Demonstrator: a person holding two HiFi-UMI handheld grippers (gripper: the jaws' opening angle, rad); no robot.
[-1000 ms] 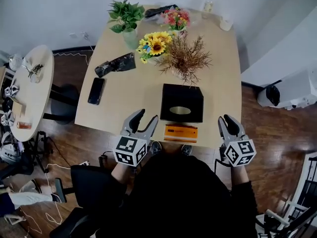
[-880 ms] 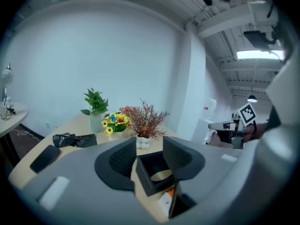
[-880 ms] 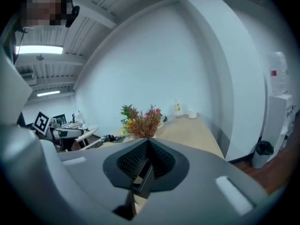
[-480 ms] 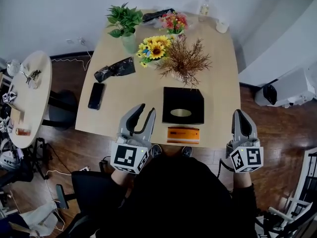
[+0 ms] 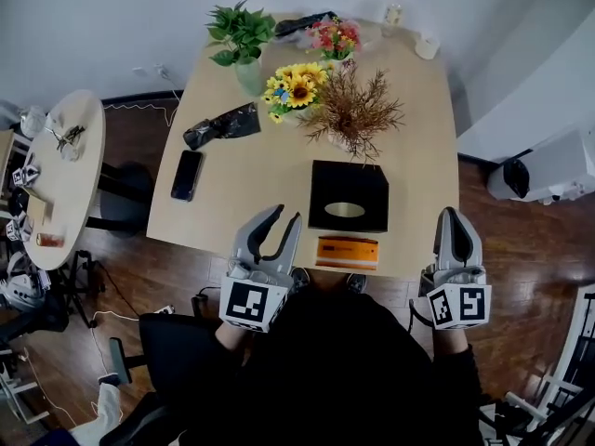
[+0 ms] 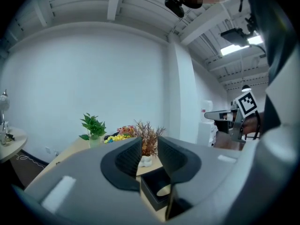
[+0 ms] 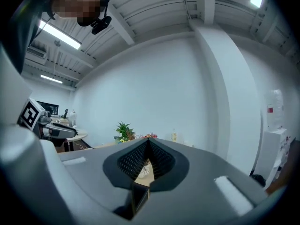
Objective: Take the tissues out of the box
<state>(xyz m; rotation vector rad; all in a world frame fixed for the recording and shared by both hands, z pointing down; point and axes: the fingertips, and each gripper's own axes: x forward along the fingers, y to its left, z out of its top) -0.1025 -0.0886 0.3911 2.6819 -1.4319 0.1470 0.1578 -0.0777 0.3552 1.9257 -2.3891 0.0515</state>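
Note:
The black tissue box (image 5: 348,196) stands near the table's front edge, its oval slot (image 5: 345,210) showing a pale tissue inside. My left gripper (image 5: 284,216) hovers at the front edge, left of the box; its jaws are closing, a narrow gap still shows, and nothing is between them. In the left gripper view the box (image 6: 157,186) lies below the left gripper (image 6: 149,146). My right gripper (image 5: 453,216) is off the table's front right corner, shut and empty. The right gripper view shows the right gripper (image 7: 148,144) shut above the box (image 7: 139,196).
An orange packet (image 5: 345,251) lies in front of the box. On the table (image 5: 418,137) behind it are a dried plant (image 5: 358,114), sunflowers (image 5: 297,84), a green plant (image 5: 240,35), a black bag (image 5: 223,124) and a phone (image 5: 187,175). A round side table (image 5: 56,175) stands left.
The right gripper's jaws have come together and it has drifted right, off the table's corner. The left gripper's jaws have narrowed while it stayed by the front edge.

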